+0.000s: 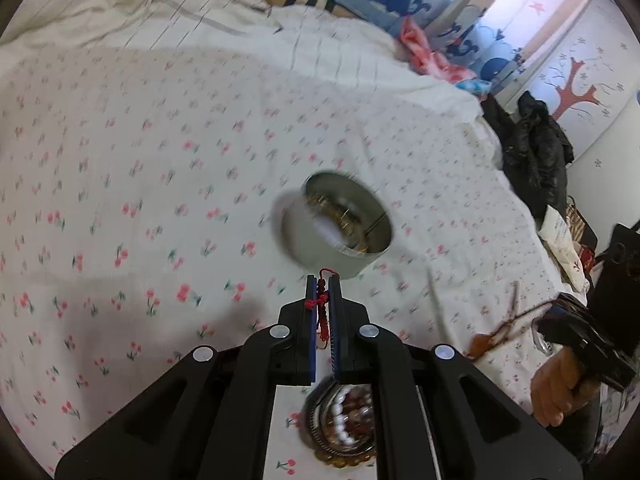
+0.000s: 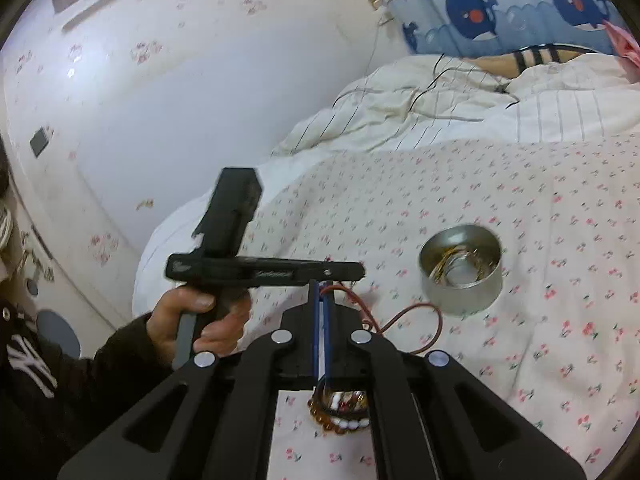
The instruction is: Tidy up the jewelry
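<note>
Gripping: left gripper (image 1: 324,284) is clenching a red cord (image 1: 322,304), centre frame.
Pinching: right gripper (image 2: 323,288) is clamping a brown cord (image 2: 400,316).
Sitting: metal tin (image 2: 460,268) is resting on the floral sheet (image 2: 560,280), right of centre.

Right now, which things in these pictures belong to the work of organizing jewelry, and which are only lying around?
Part of the job:
- left gripper, shut on a red knotted cord
- right gripper, shut on a brown cord
- round metal tin holding gold-coloured jewelry
- pile of beaded bracelets on the bed

Just lying about:
- striped duvet
- black garment
- pink cloth
- whale curtain
</note>
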`<state>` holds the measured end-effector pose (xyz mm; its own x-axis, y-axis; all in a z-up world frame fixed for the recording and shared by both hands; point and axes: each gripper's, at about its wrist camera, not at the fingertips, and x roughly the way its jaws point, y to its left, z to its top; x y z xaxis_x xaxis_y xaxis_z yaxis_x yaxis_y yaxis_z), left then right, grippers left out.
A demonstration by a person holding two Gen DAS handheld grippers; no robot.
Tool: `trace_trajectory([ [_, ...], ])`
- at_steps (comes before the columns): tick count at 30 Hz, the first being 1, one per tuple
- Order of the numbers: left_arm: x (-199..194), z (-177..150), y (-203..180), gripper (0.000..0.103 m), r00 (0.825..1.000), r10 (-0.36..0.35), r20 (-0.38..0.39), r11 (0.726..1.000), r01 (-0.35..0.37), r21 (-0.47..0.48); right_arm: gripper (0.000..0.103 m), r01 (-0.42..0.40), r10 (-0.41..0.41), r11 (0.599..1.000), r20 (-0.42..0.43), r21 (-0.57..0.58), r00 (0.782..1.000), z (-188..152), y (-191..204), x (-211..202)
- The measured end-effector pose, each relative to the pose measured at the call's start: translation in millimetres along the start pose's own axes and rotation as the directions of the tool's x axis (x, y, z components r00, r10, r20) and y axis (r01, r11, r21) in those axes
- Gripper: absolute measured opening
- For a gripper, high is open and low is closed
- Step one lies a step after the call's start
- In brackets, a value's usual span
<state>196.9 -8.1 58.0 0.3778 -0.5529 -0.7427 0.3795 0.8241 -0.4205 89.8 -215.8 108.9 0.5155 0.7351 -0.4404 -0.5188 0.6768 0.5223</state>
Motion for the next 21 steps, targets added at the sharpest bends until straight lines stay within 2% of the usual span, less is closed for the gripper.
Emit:
trace_trajectory([
  [11,11.5,52.7,-46.5,0.005,0.999,-0.025,0.039,0.997,0.022,0.077,0.002,0.122,-0.123,0.991,0.019,0.057,0.992,38.2,-45.1,19.5],
  [16,18.8,63.2,-53.8,0.005,0.999,-0.029,0.046,0.996,0.024,0.091,0.002,0.132,-0.136,0.987,0.041,0.096,0.99,50.0,-63.6,23.1],
  [21,30.2,66.1,-47.0,0.005,0.999,-0.019,0.043,0.997,0.016,0.07,0.002,0.131,-0.135,0.984,0.03,0.122,0.99,54.9,-75.8,35.3],
])
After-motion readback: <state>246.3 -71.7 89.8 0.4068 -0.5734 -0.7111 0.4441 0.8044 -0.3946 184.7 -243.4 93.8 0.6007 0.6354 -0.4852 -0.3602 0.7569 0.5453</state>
